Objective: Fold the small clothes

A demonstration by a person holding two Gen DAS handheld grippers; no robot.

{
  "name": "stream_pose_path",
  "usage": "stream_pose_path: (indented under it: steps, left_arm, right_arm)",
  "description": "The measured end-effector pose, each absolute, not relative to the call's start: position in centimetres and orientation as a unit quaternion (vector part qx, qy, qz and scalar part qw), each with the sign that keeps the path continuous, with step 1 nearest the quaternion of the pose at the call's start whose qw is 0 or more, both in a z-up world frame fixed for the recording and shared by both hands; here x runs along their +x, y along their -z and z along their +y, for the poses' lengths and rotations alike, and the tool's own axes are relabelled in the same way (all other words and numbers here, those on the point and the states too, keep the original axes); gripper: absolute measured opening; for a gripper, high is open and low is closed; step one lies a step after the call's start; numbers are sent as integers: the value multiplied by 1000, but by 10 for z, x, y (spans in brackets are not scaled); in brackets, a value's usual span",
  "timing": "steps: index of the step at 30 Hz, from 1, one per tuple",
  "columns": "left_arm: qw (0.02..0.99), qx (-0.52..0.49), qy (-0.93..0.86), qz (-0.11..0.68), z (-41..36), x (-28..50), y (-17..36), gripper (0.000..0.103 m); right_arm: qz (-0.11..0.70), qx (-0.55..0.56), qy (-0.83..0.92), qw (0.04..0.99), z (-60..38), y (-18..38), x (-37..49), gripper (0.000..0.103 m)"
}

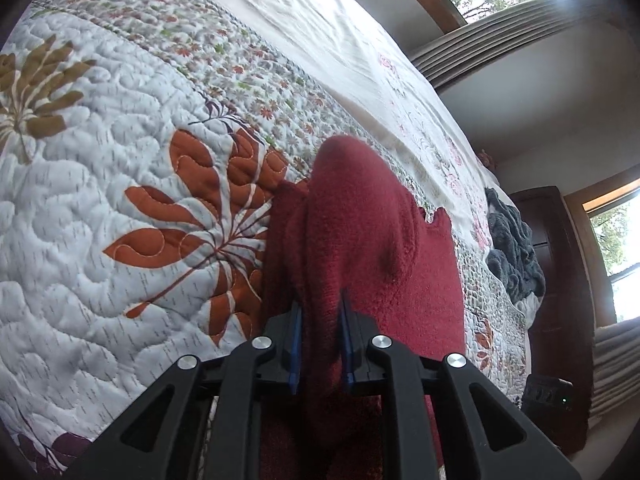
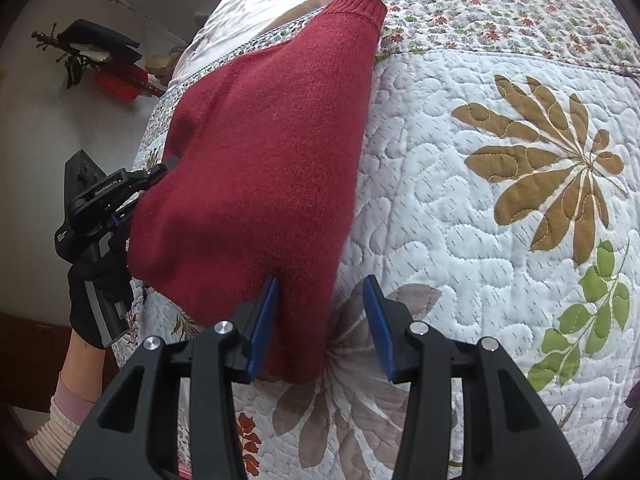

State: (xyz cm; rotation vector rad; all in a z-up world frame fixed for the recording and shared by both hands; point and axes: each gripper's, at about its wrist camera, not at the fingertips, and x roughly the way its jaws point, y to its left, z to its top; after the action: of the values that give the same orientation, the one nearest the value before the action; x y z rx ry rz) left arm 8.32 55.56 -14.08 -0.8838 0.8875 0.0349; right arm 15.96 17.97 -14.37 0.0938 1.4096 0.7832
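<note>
Garment: soft, limp dark-red knitted sweater (image 2: 260,152) on floral quilted bedspread (image 2: 480,200); light, drapes.
Left gripper (image 1: 320,320): pinching a knit fold.
Right gripper (image 2: 320,312): jaws apart, straddling the near corner.
Hold: edges, corners.

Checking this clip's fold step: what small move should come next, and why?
Probably close the right gripper on the red sweater edge: its jaws stand open with the knit's near corner between them, while the left gripper already pinches the other side above the quilt.
</note>
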Motion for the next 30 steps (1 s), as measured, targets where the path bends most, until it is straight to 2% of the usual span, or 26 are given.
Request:
stream_pose_path:
  steps: [7, 9, 11, 16, 18, 20, 22, 25, 30]
  left_arm:
    - [825, -387, -13, 411, 545, 47, 100, 19]
    - [832, -382, 1, 402, 536, 28, 87, 24]
    - [837, -370, 14, 403, 523, 12, 79, 38]
    - [832, -339, 17, 439, 497, 7, 93, 40]
    - [827, -330, 7, 454, 495, 10, 104, 37]
    - [821, -329, -2, 466, 496, 15, 116, 17]
    - [813, -337, -4, 475, 500, 18, 125, 12]
    - [814, -345, 2, 467, 505, 14, 118, 10]
    - [817, -338, 7, 467, 513, 8, 115, 10]
  right_arm:
    - [635, 60, -361, 680, 175, 141, 155, 49]
    - [635, 66, -369, 676, 172, 139, 150, 52]
    - [636, 66, -371, 674, 175, 139, 146, 54]
    - [652, 69, -360, 664, 184, 153, 144, 54]
    - [660, 70, -354, 658, 188, 159, 145, 54]
    - [668, 79, -355, 649, 189, 164, 146, 51]
    - [673, 95, -365, 636, 189, 164, 148, 32]
    - [668, 97, -372, 637, 187, 152, 146, 21]
    - [658, 83, -376, 647, 184, 143, 140, 18]
